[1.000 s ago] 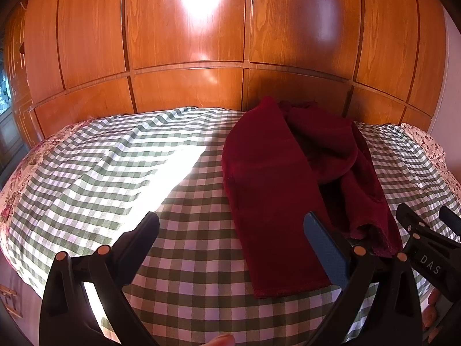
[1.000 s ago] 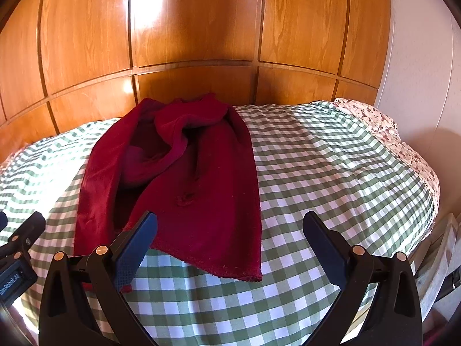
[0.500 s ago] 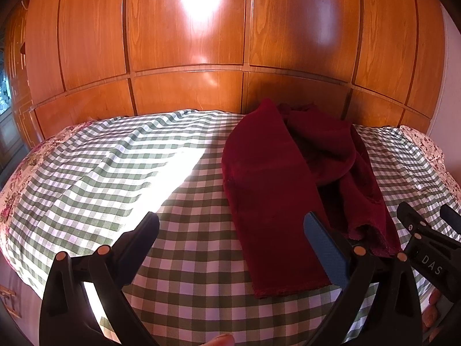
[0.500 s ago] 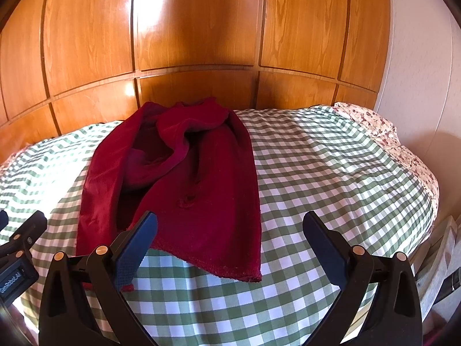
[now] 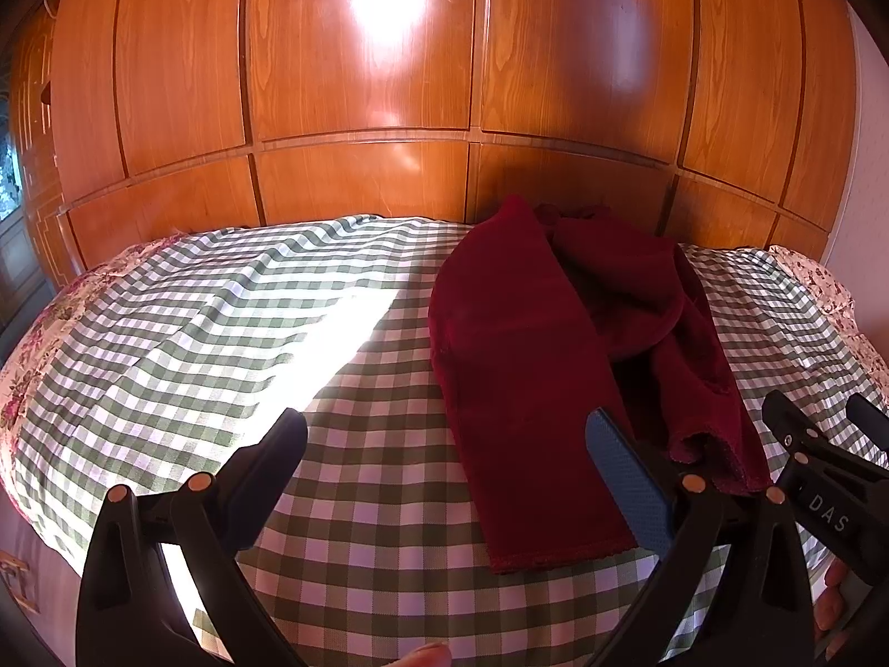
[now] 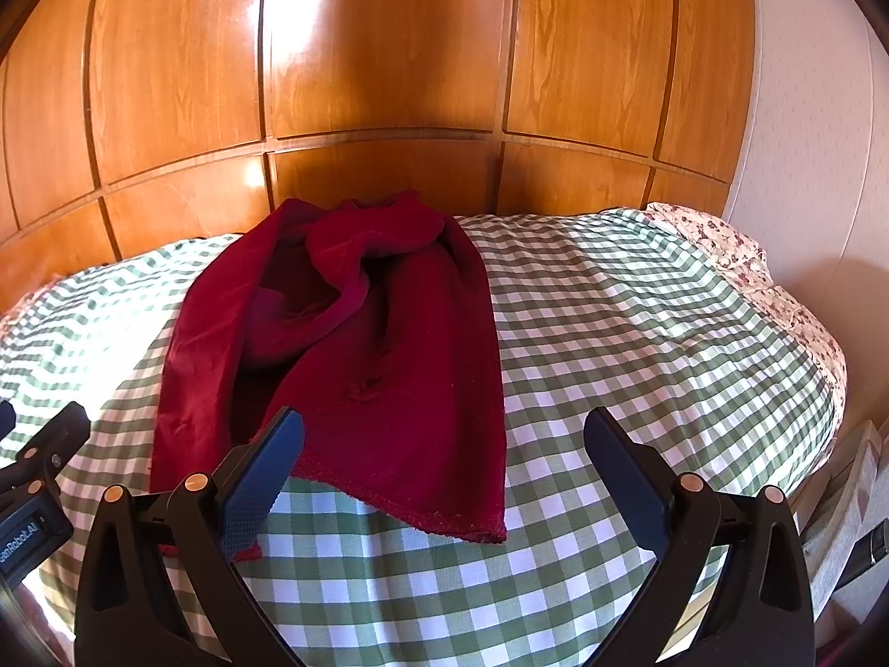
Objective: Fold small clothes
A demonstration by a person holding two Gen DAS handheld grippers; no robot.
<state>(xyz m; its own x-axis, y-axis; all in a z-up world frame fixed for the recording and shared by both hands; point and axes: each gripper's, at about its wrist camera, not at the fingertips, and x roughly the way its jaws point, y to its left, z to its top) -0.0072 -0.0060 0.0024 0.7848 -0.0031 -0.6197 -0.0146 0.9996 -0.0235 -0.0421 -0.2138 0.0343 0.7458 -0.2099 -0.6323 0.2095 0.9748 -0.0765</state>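
Observation:
A dark red garment (image 5: 528, 367) lies loosely bunched and partly folded lengthwise on the green-and-white checked bedspread (image 5: 250, 344). In the left wrist view it lies right of centre, its near hem just beyond my right fingertip. In the right wrist view the garment (image 6: 378, 367) lies left of centre, its near hem by my left fingertip. My left gripper (image 5: 444, 439) is open and empty above the bed's near edge. My right gripper (image 6: 444, 433) is open and empty too. The right gripper also shows at the right edge of the left wrist view (image 5: 822, 444).
A wooden panelled wardrobe (image 5: 444, 83) stands along the bed's far side. A floral sheet (image 6: 722, 239) shows at the bed's far right corner, next to a white wall (image 6: 817, 111). Bright sunlight falls on the bedspread's left part (image 5: 311, 356).
Both grippers have eased slightly back or upward, so the bed sits a little lower in view. The garment has not moved and both grippers stay open.

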